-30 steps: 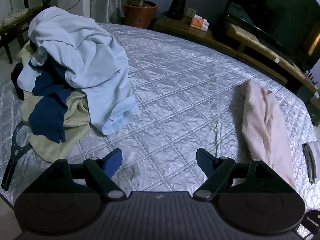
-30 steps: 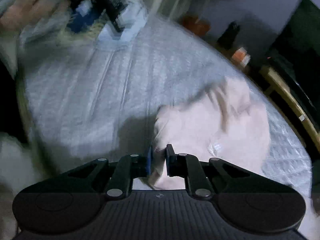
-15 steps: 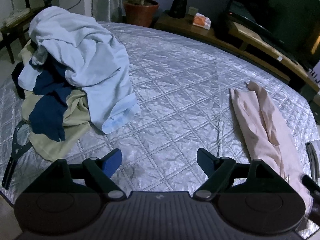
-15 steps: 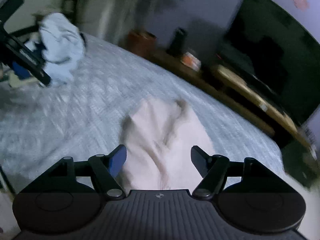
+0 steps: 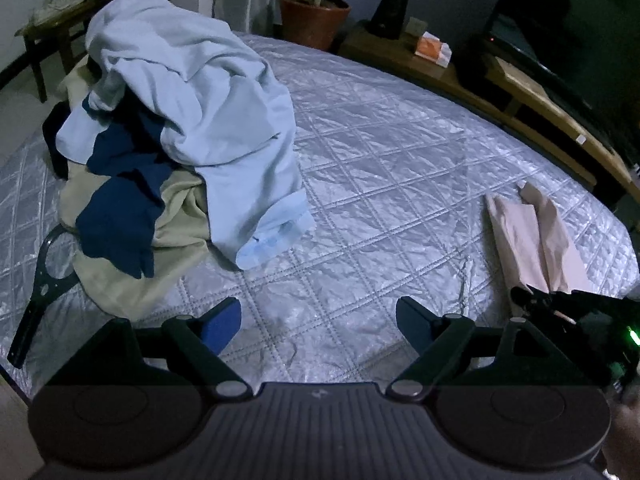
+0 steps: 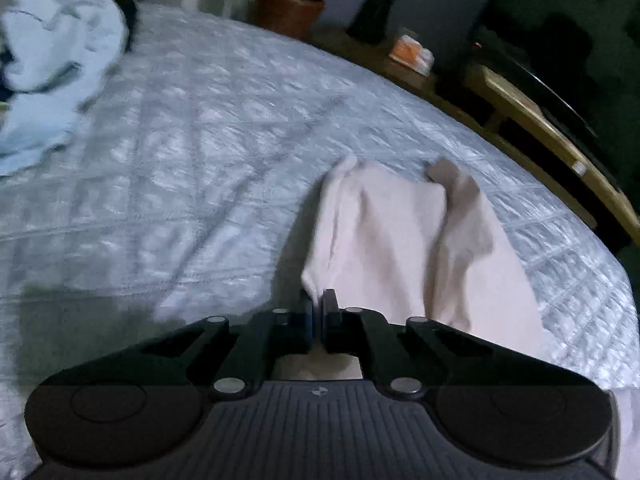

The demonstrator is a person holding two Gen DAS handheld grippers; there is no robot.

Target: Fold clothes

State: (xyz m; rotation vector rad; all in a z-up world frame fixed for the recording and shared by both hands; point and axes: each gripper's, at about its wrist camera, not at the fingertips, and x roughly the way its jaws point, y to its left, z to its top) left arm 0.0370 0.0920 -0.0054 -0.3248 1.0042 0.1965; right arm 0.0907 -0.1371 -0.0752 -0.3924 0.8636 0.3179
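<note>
Pink garment (image 6: 384, 236): light, limp; take at hem corners | right hand-held gripper (image 6: 319, 304): clamped on garment edge | left hand-held gripper (image 5: 319, 322): spread wide, empty, over bed (image 5: 380, 184)

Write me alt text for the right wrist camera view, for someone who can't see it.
The right gripper is shut on the near edge of a pale pink garment lying on a silver quilted bedspread. A light blue garment is heaped at the far left, and a dark TV on a wooden stand sits beyond the bed.

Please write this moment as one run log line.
right gripper: shut on pale pink folded garment edge | left gripper: open, empty, above silver quilted cover
</note>
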